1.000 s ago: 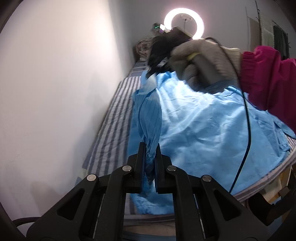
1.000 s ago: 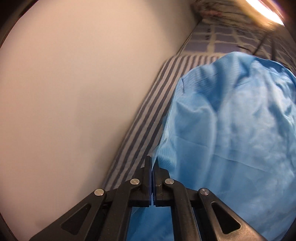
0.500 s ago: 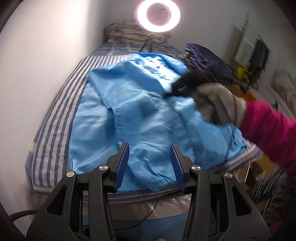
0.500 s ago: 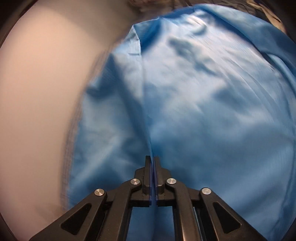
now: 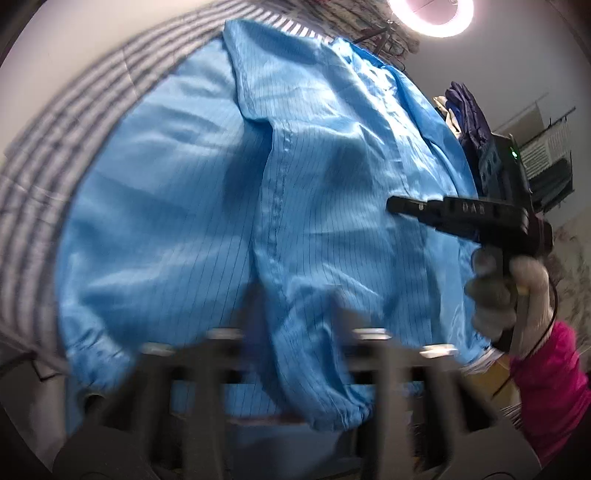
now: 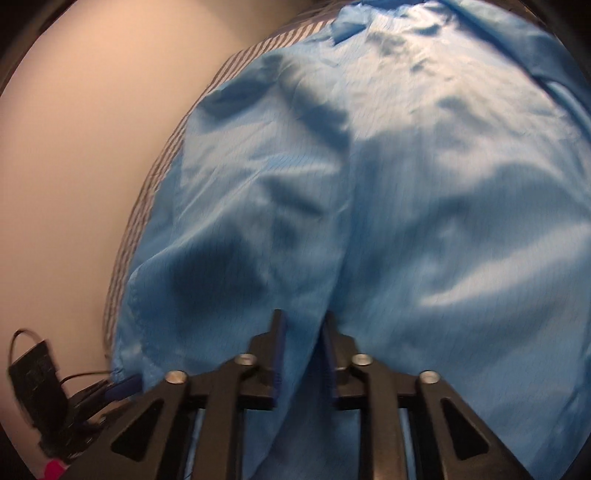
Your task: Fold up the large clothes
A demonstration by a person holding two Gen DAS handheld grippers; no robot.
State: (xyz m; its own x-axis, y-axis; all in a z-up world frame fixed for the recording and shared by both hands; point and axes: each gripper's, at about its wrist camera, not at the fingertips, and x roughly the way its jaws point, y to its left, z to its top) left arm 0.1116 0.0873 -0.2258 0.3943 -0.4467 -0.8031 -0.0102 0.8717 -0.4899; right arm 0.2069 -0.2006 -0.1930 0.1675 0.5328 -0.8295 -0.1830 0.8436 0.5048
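Observation:
A large light-blue garment (image 5: 314,184) lies spread over the striped bed (image 5: 74,129), with one sleeve (image 5: 306,350) folded down the middle to its gathered cuff. My left gripper (image 5: 295,314) is blurred at the near edge. Its jaws are closing, still apart, with the sleeve lying between and beneath them. My right gripper (image 6: 303,321) rests on the garment (image 6: 406,184), jaws slightly apart around a ridge of cloth. In the left wrist view the right gripper (image 5: 393,205) points left onto the cloth, held by a gloved hand (image 5: 506,288).
A pale wall (image 6: 92,129) runs along the bed's far side. A ring light (image 5: 432,14) glows past the head of the bed. Dark blue clothes (image 5: 465,114) and a rack (image 5: 546,158) stand to the right. The person's pink sleeve (image 5: 546,387) is at lower right.
My left gripper let go of the sleeve it was pinching and dropped toward the bed's near edge. My right gripper carried its cloth across and down onto the garment, and its jaws parted.

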